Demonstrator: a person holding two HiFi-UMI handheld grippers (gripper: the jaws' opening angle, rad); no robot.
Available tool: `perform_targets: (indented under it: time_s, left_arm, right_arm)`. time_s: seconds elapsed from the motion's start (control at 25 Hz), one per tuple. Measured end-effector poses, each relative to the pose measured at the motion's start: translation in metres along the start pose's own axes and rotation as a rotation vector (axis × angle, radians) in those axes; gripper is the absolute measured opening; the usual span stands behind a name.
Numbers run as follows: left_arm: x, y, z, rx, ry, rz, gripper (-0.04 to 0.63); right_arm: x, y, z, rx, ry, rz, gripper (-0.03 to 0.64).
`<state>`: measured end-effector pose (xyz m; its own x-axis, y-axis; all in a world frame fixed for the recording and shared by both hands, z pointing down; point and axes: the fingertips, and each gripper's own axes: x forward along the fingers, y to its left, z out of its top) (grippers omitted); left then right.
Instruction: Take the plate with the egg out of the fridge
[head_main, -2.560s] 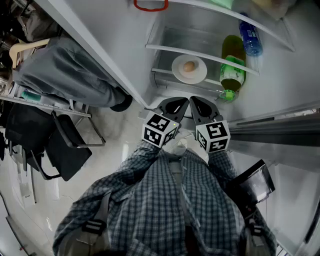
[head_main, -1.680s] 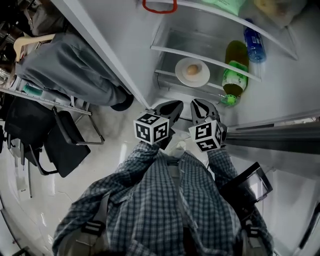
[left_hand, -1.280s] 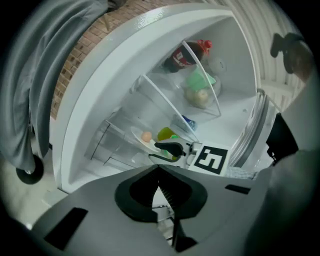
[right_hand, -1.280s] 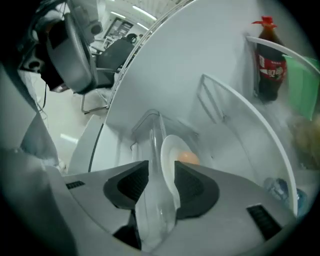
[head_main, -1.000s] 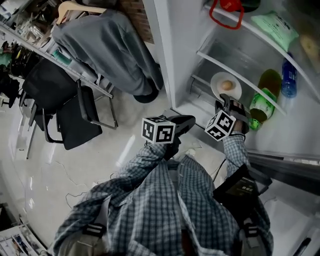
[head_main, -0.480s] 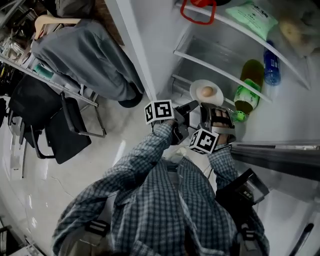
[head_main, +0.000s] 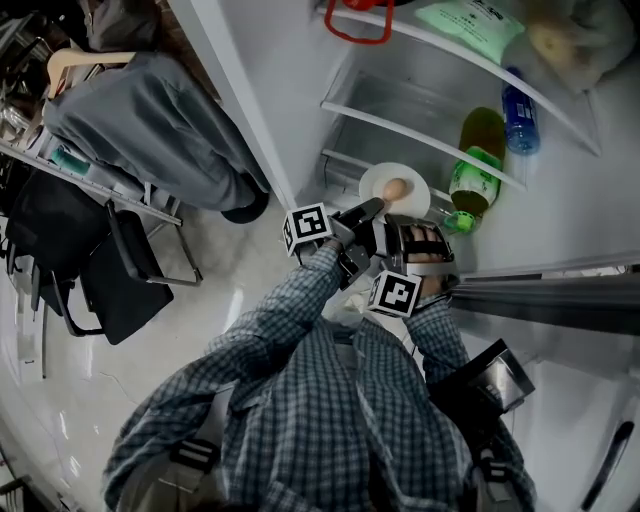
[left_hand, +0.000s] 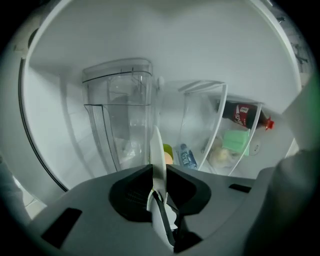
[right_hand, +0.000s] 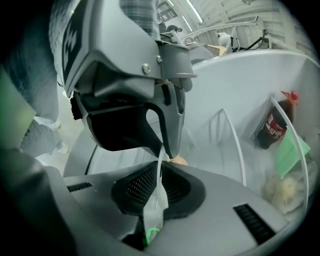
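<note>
A white plate (head_main: 378, 186) with a brown egg (head_main: 396, 189) is at the front of a lower fridge shelf. Both grippers hold its near rim. My left gripper (head_main: 371, 208) comes in from the left, and in the left gripper view the plate (left_hand: 158, 150) stands edge-on, pinched between the shut jaws of that gripper (left_hand: 159, 172). My right gripper (head_main: 418, 222) grips from the near side. In the right gripper view the plate rim (right_hand: 159, 172) runs between the closed jaws of the right gripper (right_hand: 159, 181), the egg (right_hand: 178, 161) peeks out just beyond, and the left gripper (right_hand: 167, 147) clamps the same rim from above.
A green bottle (head_main: 470, 165) and a blue bottle (head_main: 518, 105) lie in the door rack right of the plate. Above are a glass shelf (head_main: 420, 130), a red handle (head_main: 355, 20) and a green packet (head_main: 470, 18). A clear drawer (left_hand: 117, 115) sits behind. Left stands a black chair (head_main: 110, 270).
The left gripper rose from beside my body to the plate's rim and closed on it. The right gripper's jaws, wide at the plate a second ago, closed on the rim.
</note>
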<state>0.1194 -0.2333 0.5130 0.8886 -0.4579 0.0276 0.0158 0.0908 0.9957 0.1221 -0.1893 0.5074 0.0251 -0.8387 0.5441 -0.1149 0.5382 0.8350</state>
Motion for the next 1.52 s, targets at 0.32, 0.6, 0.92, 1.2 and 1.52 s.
perform_targets:
  time_s: [0.32,0.6,0.92,1.2,1.52]
  left_arm:
    - [-0.028,-0.002,-0.015,0.031,-0.01,-0.004,0.038]
    - [-0.069,-0.014,-0.044,0.034,0.051,-0.021,0.038]
    - [-0.159,-0.017,-0.069,-0.052,0.081,-0.126,0.038]
    - [-0.253,-0.018,-0.102,0.009,0.079,-0.122,0.038]
    - [-0.369,-0.016,-0.165,0.024,-0.09,-0.194,0.038]
  right_arm:
    - [-0.026,0.018,0.016,-0.108,-0.061,-0.054,0.023]
    - [-0.09,0.03,0.034,-0.04,-0.081,-0.115,0.023]
    - [-0.158,0.13,0.02,0.496,0.083,0.095,0.005]
    - [-0.216,0.188,0.042,1.283,0.024,0.199,0.005]
    - [-0.326,0.251,0.059,1.734,-0.158,0.173,0.005]
